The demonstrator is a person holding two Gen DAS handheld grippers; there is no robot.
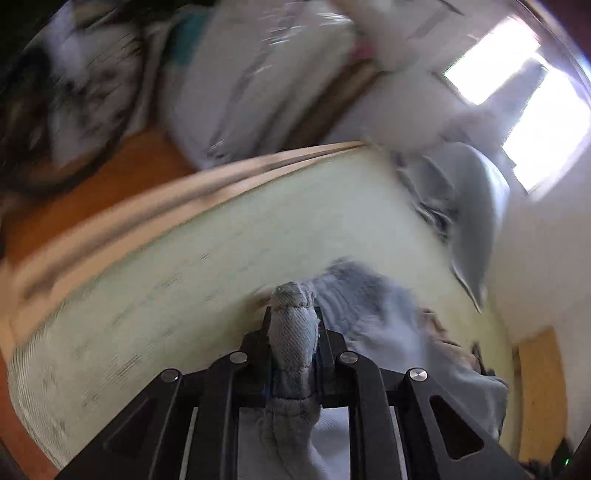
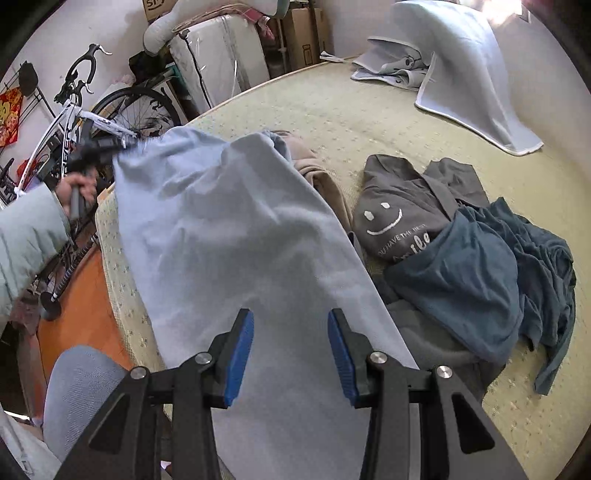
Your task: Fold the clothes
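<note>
A light blue garment [image 2: 229, 221] is stretched up off the bed [image 2: 351, 118]. My left gripper [image 1: 293, 314] is shut on a bunched edge of it, and the fabric [image 1: 369, 314] trails away over the mattress to the right. In the right wrist view, that left gripper [image 2: 99, 147] sits at the garment's far left corner, held by a hand in a pale sleeve. My right gripper [image 2: 291, 332] hovers over the near part of the garment. It is open, and its blue pads [image 2: 242, 354] stand well apart and press on nothing.
A grey smiley shirt [image 2: 395, 210], a teal garment [image 2: 480, 273] and a beige one [image 2: 317, 173] lie heaped on the bed to the right. A pale blue blanket [image 2: 461, 66] is at the far corner. A bicycle [image 2: 92, 122] and boxes [image 2: 299, 33] stand beyond the bed's left edge.
</note>
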